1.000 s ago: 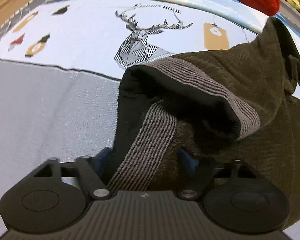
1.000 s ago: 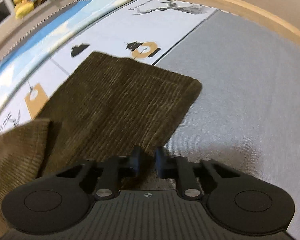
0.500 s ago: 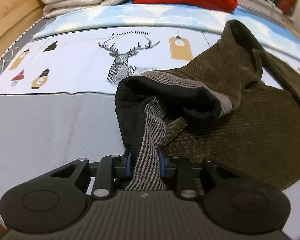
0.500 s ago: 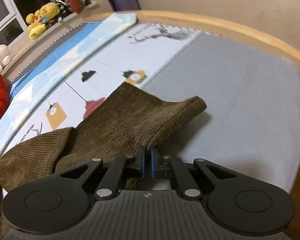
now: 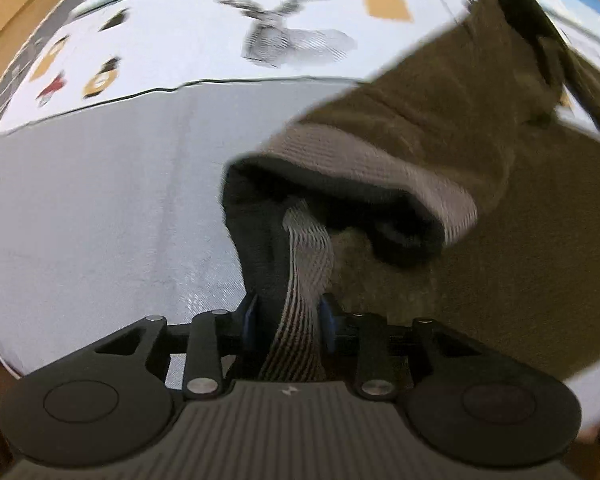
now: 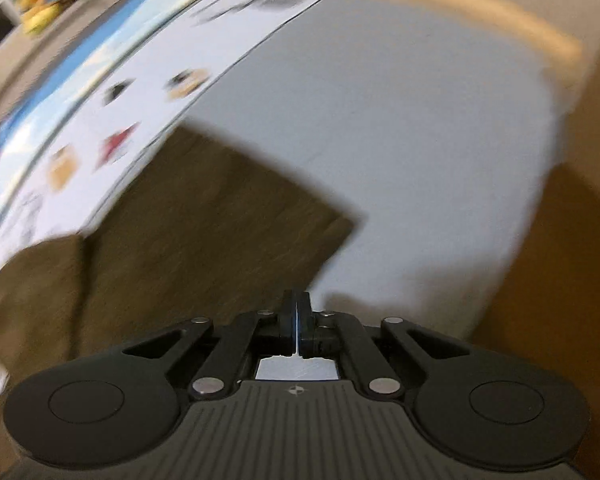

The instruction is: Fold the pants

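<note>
Left gripper (image 5: 287, 320): blue pads clamped on the striped grey waistband (image 5: 306, 280) of brown corduroy pants (image 5: 440, 120), which are draped over a grey bedsheet (image 5: 100, 208). Right gripper (image 6: 297, 320): fingers pressed together, nothing seen between them; trouser leg (image 6: 204, 232) lies just beside. Deer-print coverlet (image 5: 220, 36) is seen beyond.
</note>
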Action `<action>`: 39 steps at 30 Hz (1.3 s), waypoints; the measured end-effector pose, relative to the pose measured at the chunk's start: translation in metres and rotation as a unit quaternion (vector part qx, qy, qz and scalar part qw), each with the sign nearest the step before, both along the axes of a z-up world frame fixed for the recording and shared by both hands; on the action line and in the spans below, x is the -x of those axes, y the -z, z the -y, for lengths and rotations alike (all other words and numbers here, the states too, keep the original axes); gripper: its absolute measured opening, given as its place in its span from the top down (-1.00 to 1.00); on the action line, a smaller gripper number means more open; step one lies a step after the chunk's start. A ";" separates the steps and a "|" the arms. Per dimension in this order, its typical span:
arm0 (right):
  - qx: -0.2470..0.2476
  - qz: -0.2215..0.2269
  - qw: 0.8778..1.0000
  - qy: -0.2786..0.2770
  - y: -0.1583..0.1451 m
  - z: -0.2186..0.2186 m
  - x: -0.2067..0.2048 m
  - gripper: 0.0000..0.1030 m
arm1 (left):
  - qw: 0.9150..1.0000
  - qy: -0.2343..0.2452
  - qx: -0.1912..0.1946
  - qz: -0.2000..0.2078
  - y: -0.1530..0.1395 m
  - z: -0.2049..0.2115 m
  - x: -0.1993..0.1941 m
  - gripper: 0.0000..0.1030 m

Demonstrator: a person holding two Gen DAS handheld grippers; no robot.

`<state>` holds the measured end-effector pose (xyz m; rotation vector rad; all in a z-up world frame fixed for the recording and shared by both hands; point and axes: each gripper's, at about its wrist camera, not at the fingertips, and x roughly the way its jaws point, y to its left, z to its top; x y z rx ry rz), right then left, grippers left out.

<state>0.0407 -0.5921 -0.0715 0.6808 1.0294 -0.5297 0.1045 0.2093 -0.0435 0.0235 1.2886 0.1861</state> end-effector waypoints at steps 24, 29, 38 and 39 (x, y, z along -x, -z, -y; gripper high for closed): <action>0.058 -0.055 0.986 0.147 0.012 0.032 0.008 0.93 | 0.995 0.090 -0.011 -0.043 0.024 0.021 -0.012 0.41; 0.073 -0.070 0.989 0.111 0.017 0.028 0.000 0.91 | 0.994 0.094 -0.022 -0.054 0.022 0.024 -0.010 0.44; 0.235 -0.026 0.971 0.046 -0.028 -0.015 -0.023 0.56 | 0.996 0.042 -0.006 0.084 -0.037 0.013 -0.015 0.24; 0.246 0.000 0.969 0.015 -0.033 -0.026 -0.028 0.53 | 0.994 0.046 0.005 0.100 -0.042 0.016 -0.017 0.24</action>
